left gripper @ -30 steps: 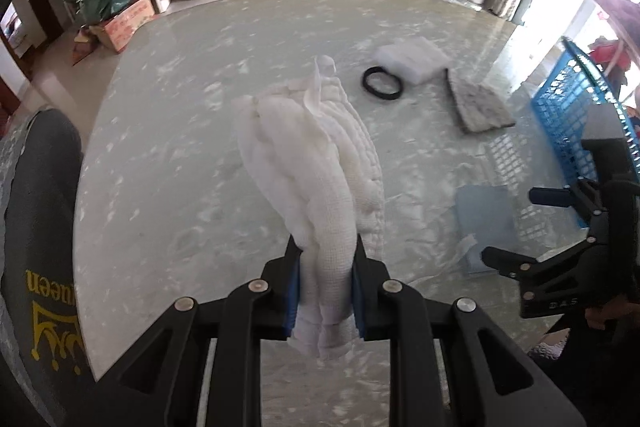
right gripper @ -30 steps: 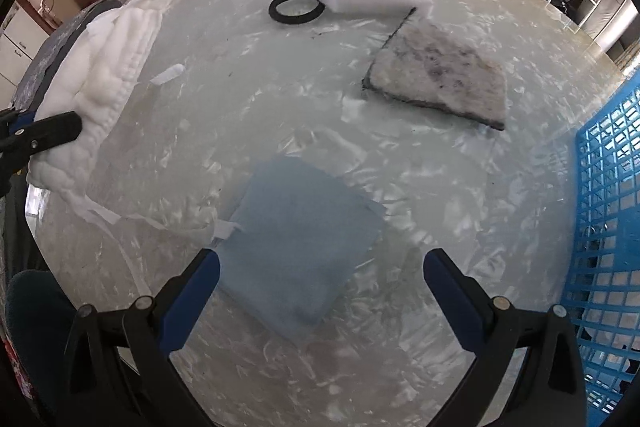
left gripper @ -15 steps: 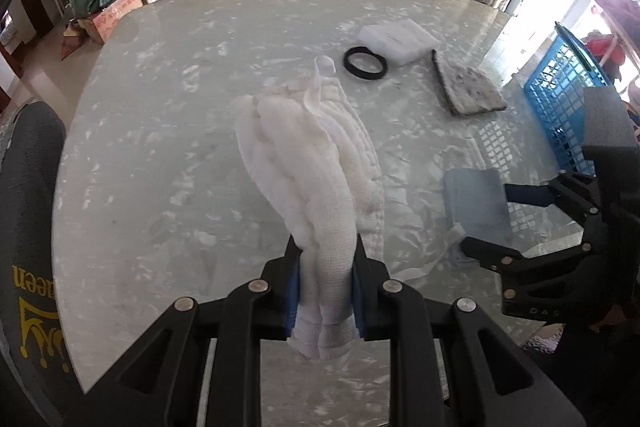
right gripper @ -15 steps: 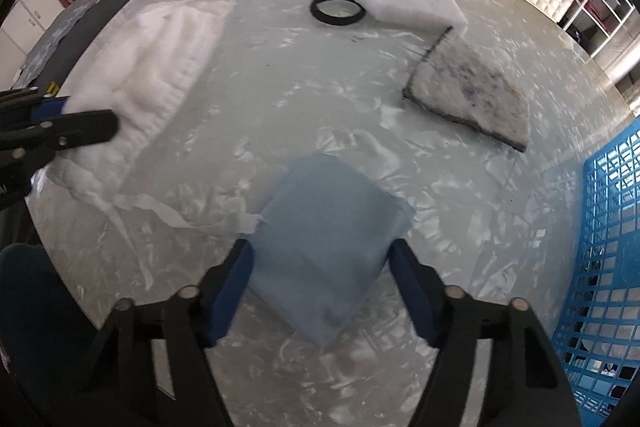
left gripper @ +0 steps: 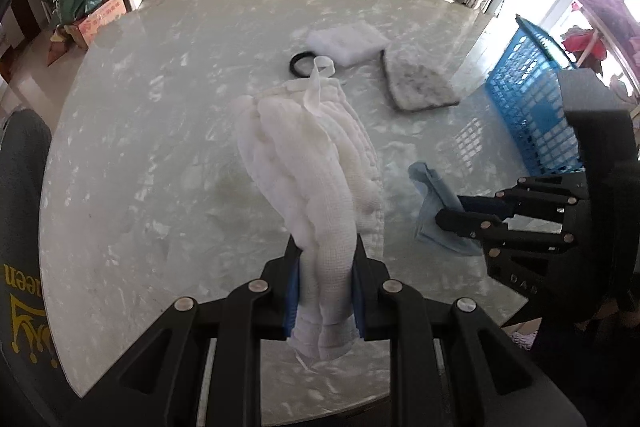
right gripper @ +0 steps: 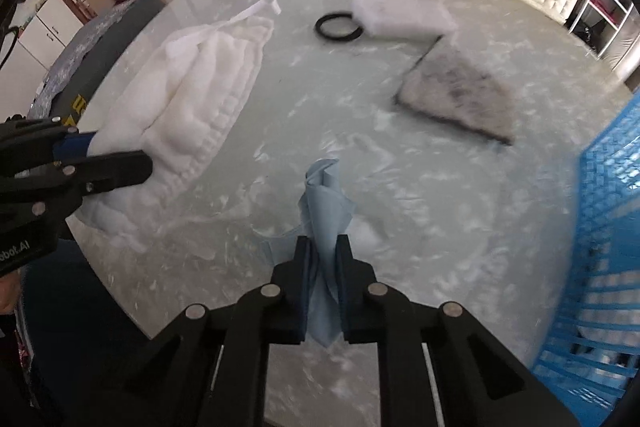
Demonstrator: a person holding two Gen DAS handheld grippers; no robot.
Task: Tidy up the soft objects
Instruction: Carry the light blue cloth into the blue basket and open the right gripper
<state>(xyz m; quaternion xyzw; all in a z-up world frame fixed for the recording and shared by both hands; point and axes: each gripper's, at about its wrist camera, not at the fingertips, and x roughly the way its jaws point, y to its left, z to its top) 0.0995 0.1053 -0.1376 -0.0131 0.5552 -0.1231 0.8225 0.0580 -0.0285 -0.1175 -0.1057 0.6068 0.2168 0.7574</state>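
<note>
Lettering "obot.AI" marks left tongs (right gripper: 116, 163) clamping white cloth (right gripper: 192, 99); right tongs (right gripper: 323, 259) just closed on blue cloth (right gripper: 326, 203).

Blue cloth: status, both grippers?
Right gripper just closed, shut on blue cloth. Left gripper shut on white quilted cloth. Blue basket at right, path clear.
</note>
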